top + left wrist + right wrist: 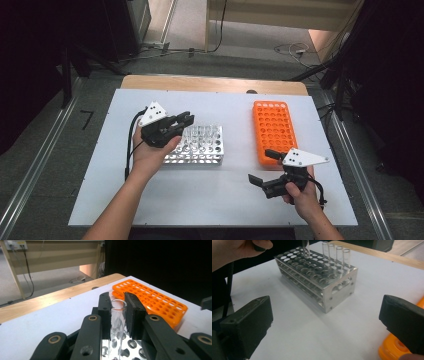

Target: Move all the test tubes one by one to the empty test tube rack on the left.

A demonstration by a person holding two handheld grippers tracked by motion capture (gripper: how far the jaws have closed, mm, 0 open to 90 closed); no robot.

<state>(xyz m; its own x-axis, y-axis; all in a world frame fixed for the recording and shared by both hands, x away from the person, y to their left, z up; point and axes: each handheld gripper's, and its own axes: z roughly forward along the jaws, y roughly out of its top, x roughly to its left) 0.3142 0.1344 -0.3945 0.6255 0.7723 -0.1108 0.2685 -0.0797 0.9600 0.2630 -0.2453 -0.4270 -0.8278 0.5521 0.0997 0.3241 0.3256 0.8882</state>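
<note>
A clear glass test tube (pixel 117 320) stands upright between the pads of my left gripper (pixel 118 306), which is shut on it near its rim. The left gripper (pixel 186 120) hovers over the left part of a metal tube rack (pixel 202 150). In the right gripper view the tube's lower end (pixel 305 250) hangs just above the rack's holes (pixel 312 275). Several more clear tubes (pixel 335 253) stand in the rack's far end row. My right gripper (pixel 262 166) is wide open with nothing in it, over the white table beside the orange rack (pixel 274 132).
The orange rack (pixel 152 302) lies flat, its holes bare, to the right of the metal rack. A white sheet (pixel 215 200) covers the wooden table. Floor rails run along both sides, and cables lie on the floor beyond the table's far edge.
</note>
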